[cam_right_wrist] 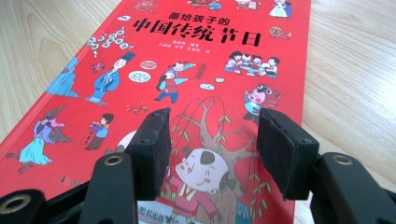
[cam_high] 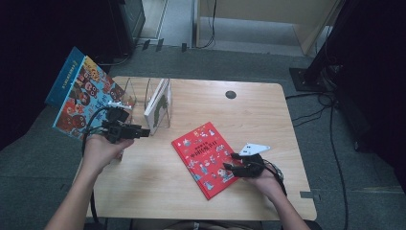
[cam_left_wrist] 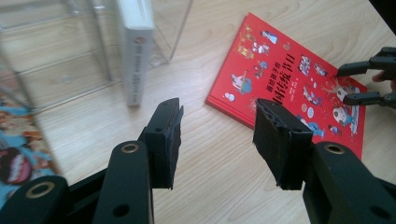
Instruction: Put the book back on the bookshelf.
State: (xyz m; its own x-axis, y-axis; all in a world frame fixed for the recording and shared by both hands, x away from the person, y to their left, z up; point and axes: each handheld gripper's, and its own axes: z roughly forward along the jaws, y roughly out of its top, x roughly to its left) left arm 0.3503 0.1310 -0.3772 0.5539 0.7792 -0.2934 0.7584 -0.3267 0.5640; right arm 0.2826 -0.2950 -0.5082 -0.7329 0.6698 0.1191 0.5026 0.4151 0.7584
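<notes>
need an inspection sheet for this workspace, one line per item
surface: pale wooden table, dark round grommet near the far edge
job's things: red book lying flat; clear rack holding a white book upright
clutter: colourful book at the table's left edge
grippers: left claw open, nothing held; right claw open over the red book's near corner
cables: black cables on the floor, right
surroundings: grey carpet, dark stands

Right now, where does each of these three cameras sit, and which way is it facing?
High view: above the table, looking forward and down; forearms, left tool, right tool.
Left gripper view: on the left tool, facing the red book; own open jaws.
Right gripper view: on the right tool, low over the book's cover; own open jaws.
All share the red book.
</notes>
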